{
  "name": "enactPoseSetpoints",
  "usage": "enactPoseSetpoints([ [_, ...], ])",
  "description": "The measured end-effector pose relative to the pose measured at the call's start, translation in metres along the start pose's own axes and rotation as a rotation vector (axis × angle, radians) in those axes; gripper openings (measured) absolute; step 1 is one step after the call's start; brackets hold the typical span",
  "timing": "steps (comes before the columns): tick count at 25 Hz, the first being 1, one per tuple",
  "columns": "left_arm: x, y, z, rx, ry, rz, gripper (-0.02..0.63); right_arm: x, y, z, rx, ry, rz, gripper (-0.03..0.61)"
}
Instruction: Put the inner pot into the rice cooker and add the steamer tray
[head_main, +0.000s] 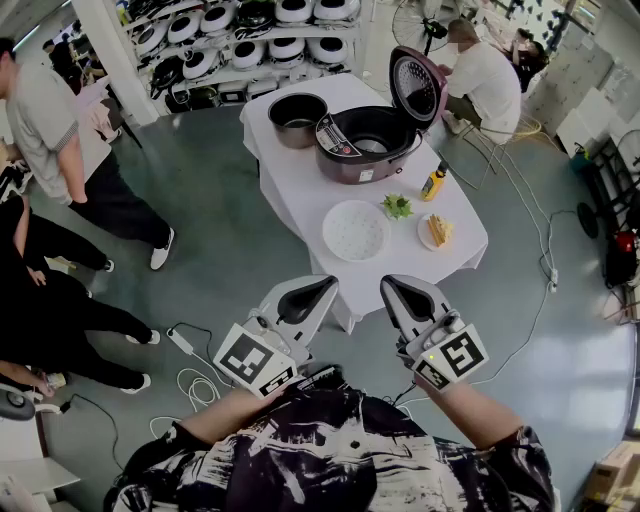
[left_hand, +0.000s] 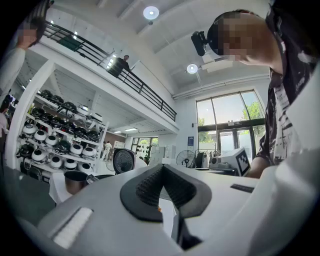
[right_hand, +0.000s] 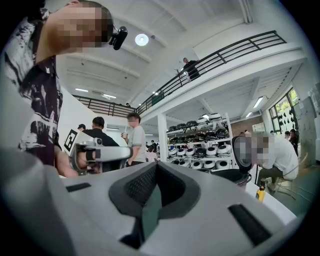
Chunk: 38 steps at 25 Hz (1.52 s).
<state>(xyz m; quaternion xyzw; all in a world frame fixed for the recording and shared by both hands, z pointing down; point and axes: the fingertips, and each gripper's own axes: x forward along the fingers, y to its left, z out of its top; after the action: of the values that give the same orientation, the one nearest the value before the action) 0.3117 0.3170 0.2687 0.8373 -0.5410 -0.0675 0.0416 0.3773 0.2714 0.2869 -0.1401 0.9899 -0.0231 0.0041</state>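
The open rice cooker (head_main: 362, 145) stands at the table's far end with its lid up and its well empty. Just left of it the dark inner pot (head_main: 297, 118) sits on the white cloth. Nearer me lies the round white steamer tray (head_main: 355, 230). My left gripper (head_main: 326, 288) and right gripper (head_main: 393, 287) hang side by side short of the table's near corner, both shut with nothing in them. In the left gripper view the pads (left_hand: 150, 186) meet, with the pot (left_hand: 75, 179) far ahead. The right gripper view shows its pads (right_hand: 141, 186) together too.
A small plate of greens (head_main: 398, 207), a plate of food (head_main: 437, 230) and a yellow bottle (head_main: 434, 182) sit on the table's right side. People stand at the left (head_main: 60, 130); one sits at the back right (head_main: 485, 80). Cables (head_main: 190, 375) trail over the floor.
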Motion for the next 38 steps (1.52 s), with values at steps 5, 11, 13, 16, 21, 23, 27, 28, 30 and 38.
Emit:
enactPoseSetpoints([
  [5, -0.002, 0.005, 0.003, 0.001, 0.000, 0.005, 0.005, 0.005, 0.003, 0.002, 0.001, 0.000, 0.011, -0.005],
  [11, -0.002, 0.004, 0.002, 0.001, -0.001, 0.008, 0.005, 0.004, 0.004, 0.002, 0.001, 0.002, 0.020, -0.005],
  [13, -0.003, 0.005, 0.002, -0.001, -0.001, 0.009, 0.005, 0.004, 0.004, 0.003, -0.002, -0.004, 0.020, -0.005],
  [16, -0.004, 0.006, 0.001, -0.003, -0.002, 0.010, 0.005, 0.004, 0.001, 0.009, 0.027, -0.058, 0.023, -0.003],
  [21, -0.006, 0.005, 0.001, -0.002, -0.005, 0.018, 0.005, 0.006, 0.001, 0.012, 0.066, -0.127, 0.009, 0.485],
  [23, -0.007, 0.009, 0.003, 0.007, -0.012, 0.025, 0.005, 0.009, 0.002, 0.010, 0.057, -0.123, 0.019, 0.495],
  [27, -0.018, 0.028, 0.008, 0.032, -0.023, 0.089, 0.005, 0.019, 0.002, 0.005, 0.061, -0.099, 0.050, 0.495],
  [28, -0.024, 0.035, 0.008, 0.036, -0.020, 0.118, 0.005, 0.022, 0.003, 0.003, 0.065, -0.092, 0.063, 0.495],
  [30, -0.035, 0.053, 0.007, 0.047, -0.020, 0.175, 0.005, 0.029, 0.002, 0.000, 0.061, -0.090, 0.082, 0.495],
  [38, -0.086, 0.112, 0.010, 0.070, -0.010, 0.351, 0.005, 0.082, 0.010, -0.015, 0.082, -0.067, 0.169, 0.495],
])
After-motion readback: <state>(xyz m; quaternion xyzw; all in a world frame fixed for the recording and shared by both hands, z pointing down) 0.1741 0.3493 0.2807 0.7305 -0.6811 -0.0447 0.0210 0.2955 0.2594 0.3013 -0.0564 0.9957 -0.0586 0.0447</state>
